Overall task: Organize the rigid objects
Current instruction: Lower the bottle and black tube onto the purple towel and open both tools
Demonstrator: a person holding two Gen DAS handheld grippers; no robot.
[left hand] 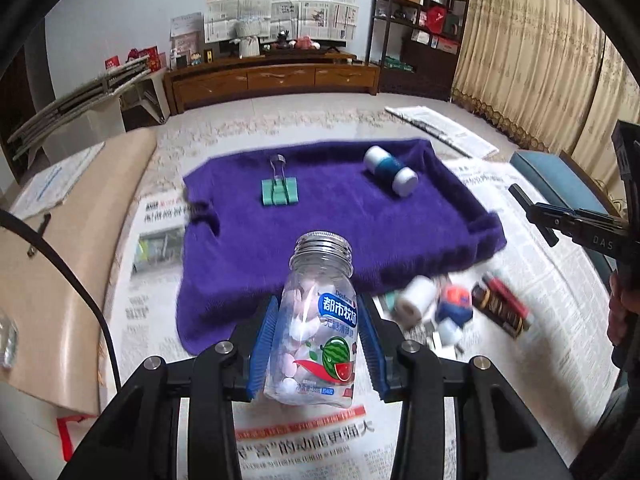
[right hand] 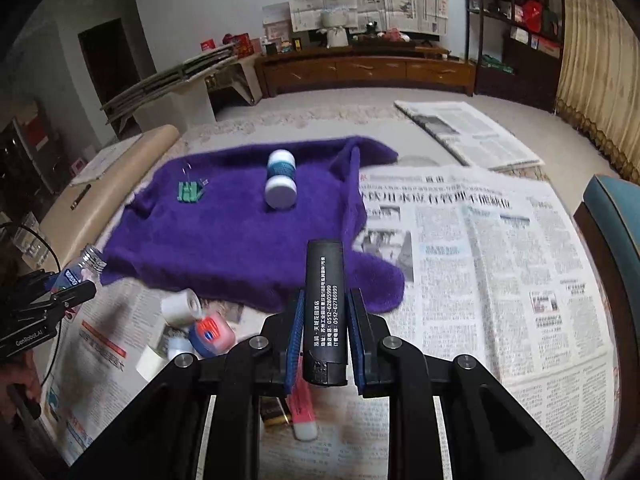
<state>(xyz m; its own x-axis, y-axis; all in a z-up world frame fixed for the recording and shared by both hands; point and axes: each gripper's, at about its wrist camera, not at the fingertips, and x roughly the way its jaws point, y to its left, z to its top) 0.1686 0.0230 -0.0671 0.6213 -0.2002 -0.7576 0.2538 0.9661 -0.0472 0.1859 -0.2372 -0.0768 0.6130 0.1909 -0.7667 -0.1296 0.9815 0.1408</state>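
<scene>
My left gripper [left hand: 318,312] is shut on a clear candy bottle [left hand: 316,320] with a watermelon label and silver threaded neck, held above the near edge of a purple towel [left hand: 340,216]. My right gripper [right hand: 323,308] is shut on a black lighter [right hand: 323,304] with white print, over the towel's near right corner [right hand: 248,232]. On the towel lie a green binder clip [left hand: 279,191] and a blue bottle with white caps [left hand: 390,170]; both also show in the right wrist view, the clip [right hand: 188,191] and the bottle [right hand: 281,184].
A loose pile on the newspaper [right hand: 500,240] holds a white roll [left hand: 416,300], a blue-orange jar [left hand: 454,304] and a dark striped box [left hand: 502,306]. A pink tube [right hand: 303,412] lies under my right gripper. A beige bench [left hand: 60,240] stands left, a blue chair [right hand: 616,232] right.
</scene>
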